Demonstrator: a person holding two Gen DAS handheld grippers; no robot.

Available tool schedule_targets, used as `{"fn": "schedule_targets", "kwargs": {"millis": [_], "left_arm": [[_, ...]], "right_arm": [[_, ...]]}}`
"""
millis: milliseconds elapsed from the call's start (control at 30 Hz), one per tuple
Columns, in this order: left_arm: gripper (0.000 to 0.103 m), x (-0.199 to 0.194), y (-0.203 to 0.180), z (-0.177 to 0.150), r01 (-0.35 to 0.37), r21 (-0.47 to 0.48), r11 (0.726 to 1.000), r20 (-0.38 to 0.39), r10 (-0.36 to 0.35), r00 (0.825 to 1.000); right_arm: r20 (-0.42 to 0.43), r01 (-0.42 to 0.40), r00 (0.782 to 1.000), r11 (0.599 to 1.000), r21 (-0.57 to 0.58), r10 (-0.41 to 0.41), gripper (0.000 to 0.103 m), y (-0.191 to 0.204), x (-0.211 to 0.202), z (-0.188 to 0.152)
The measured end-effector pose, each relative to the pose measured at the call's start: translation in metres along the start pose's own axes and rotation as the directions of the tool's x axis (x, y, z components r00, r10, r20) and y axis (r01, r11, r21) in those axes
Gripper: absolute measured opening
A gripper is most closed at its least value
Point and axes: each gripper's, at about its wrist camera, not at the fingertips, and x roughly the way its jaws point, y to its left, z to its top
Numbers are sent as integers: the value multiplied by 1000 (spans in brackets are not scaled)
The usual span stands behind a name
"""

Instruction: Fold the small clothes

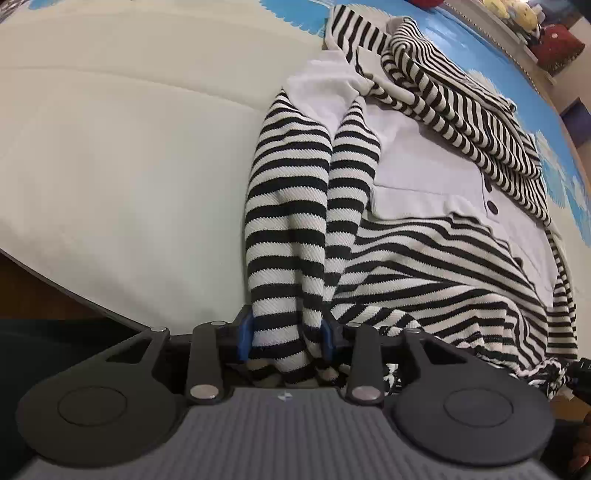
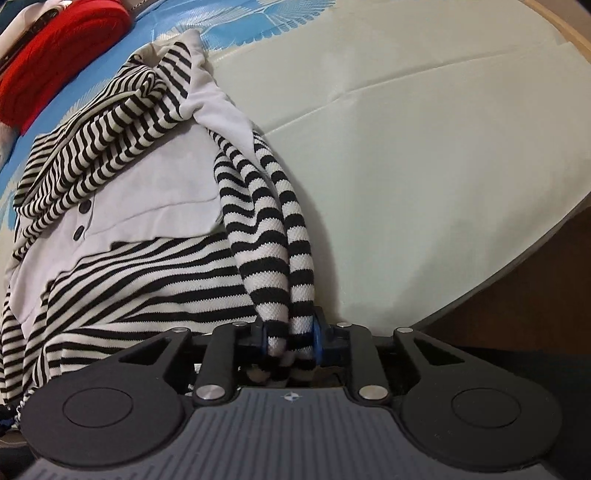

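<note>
A black-and-white striped garment with a pale grey buttoned front panel lies on a cream mat. My left gripper is shut on a bunched striped sleeve that stretches away from it. My right gripper is shut on the other striped sleeve, which hangs in two folds beside the garment's body. The grey panel with dark buttons also shows in the right wrist view.
The cream mat lies over a blue patterned sheet. A red garment lies at the far left in the right wrist view. Soft toys sit on a shelf. The mat's edge and brown floor are near.
</note>
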Motion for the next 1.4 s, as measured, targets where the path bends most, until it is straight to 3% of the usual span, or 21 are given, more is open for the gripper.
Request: {"fn": "schedule_targets", "kwargs": {"millis": [233, 400, 500, 667, 833, 1067, 1200, 1300, 1400], "left_arm": [[37, 1, -5, -4, -13, 39, 999, 10, 13, 1000], [16, -1, -9, -5, 1, 69, 998, 21, -2, 1000], [10, -8, -14, -4, 1, 107, 994, 55, -7, 998], [9, -38, -11, 7, 86, 79, 993, 79, -92, 993], [8, -96, -17, 25, 146, 128, 981, 167, -166, 972], [8, -184, -18, 8, 176, 232, 957, 211, -226, 951], [8, -231, -4, -11, 237, 249, 939, 224, -294, 929], [9, -235, 4, -7, 266, 215, 940, 209, -311, 927], [9, -214, 4, 18, 264, 198, 944, 196, -302, 933]], "right_arm": [[-1, 8, 1000, 999, -34, -8, 22, 4, -1, -4], [2, 8, 1000, 998, -61, -8, 13, 9, -2, -6], [22, -5, 1000, 999, -47, 6, 9, 7, -7, -4], [84, -89, 992, 996, -9, 90, 8, 2, -43, 11], [138, -180, 973, 983, -37, 183, 7, 7, -98, 29], [199, -328, 921, 942, -70, 335, 7, -7, -186, 15], [221, -378, 892, 919, -110, 394, 7, -15, -238, -9], [201, -392, 892, 915, -96, 404, 7, -16, -244, -8], [194, -380, 899, 920, -95, 392, 7, -5, -223, 10]]}}
